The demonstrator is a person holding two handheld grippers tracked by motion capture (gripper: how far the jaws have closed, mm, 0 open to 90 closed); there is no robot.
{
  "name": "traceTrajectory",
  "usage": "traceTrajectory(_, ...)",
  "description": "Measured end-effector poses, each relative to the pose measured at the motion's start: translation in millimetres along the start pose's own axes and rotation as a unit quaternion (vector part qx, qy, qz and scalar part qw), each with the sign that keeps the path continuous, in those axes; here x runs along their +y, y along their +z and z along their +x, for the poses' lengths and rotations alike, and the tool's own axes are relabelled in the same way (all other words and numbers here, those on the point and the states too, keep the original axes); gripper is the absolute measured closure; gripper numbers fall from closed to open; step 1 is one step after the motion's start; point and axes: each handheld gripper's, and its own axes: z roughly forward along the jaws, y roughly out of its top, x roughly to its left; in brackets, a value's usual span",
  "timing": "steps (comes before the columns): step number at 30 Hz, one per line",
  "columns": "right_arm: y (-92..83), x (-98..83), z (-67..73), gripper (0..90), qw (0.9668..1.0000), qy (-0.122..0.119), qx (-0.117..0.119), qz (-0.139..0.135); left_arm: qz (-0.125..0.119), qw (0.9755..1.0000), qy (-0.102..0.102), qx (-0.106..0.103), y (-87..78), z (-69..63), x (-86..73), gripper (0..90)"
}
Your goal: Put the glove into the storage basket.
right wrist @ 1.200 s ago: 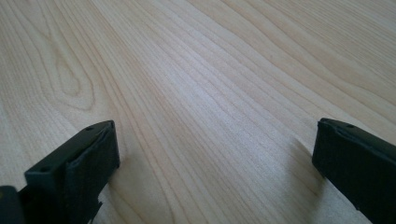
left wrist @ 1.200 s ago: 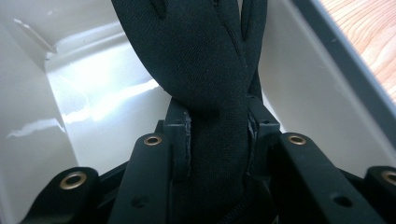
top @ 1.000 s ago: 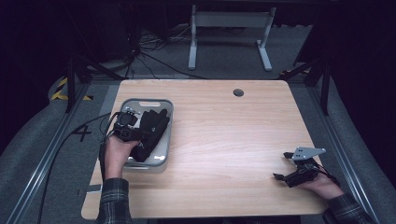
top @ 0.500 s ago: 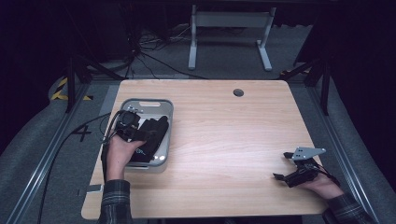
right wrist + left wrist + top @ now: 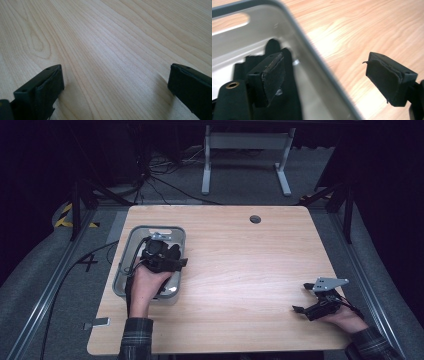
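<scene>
A grey tray stands on the left of the wooden table. My left gripper hangs over its right side, and black items lie in the tray under the hand. In the left gripper view my left gripper is open and its jaws have just been opening. Nothing is between them. The tray rim runs below the gap, and a black item lies behind the left pad. My right gripper rests at the table's front right, open over bare wood.
The table has a small round hole near its far edge. A metal frame stands on the floor beyond the table, with cables beside it. A cable trails off the table's left side.
My left hand has moved right across the tray toward its right rim and risen a little. The right hand has kept still.
</scene>
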Motion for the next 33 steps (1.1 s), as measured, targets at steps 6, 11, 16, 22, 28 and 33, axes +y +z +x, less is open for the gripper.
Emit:
traceTrajectory(6,0.0,0.0,0.0,0.8,1.0000,0.000,0.000,0.000,-0.014,0.9993,0.027,-0.022,8.7,-31.6,6.9,15.6)
traceTrajectory(11,0.0,0.0,0.0,0.8,1.0000,0.000,0.000,0.000,-0.009,0.9984,0.046,-0.034,22.3,-53.6,8.4,15.6)
traceTrajectory(16,0.1,-0.1,0.1,0.7,1.0000,0.000,0.000,-0.001,-0.005,0.9971,0.062,-0.043,34.6,-72.0,7.1,15.3)
traceTrajectory(22,0.2,-0.1,0.1,0.7,1.0000,0.000,0.000,-0.001,-0.010,0.9962,0.065,-0.057,47.7,-88.3,2.3,15.2)
traceTrajectory(28,0.2,-0.1,0.2,0.7,1.0000,0.000,0.000,-0.001,0.005,0.9939,0.081,-0.074,66.0,-107.7,-8.7,15.2)
traceTrajectory(33,0.1,-0.1,0.1,0.7,1.0000,0.000,0.000,-0.001,0.010,0.9929,0.091,-0.076,76.5,-118.2,-16.5,15.2)
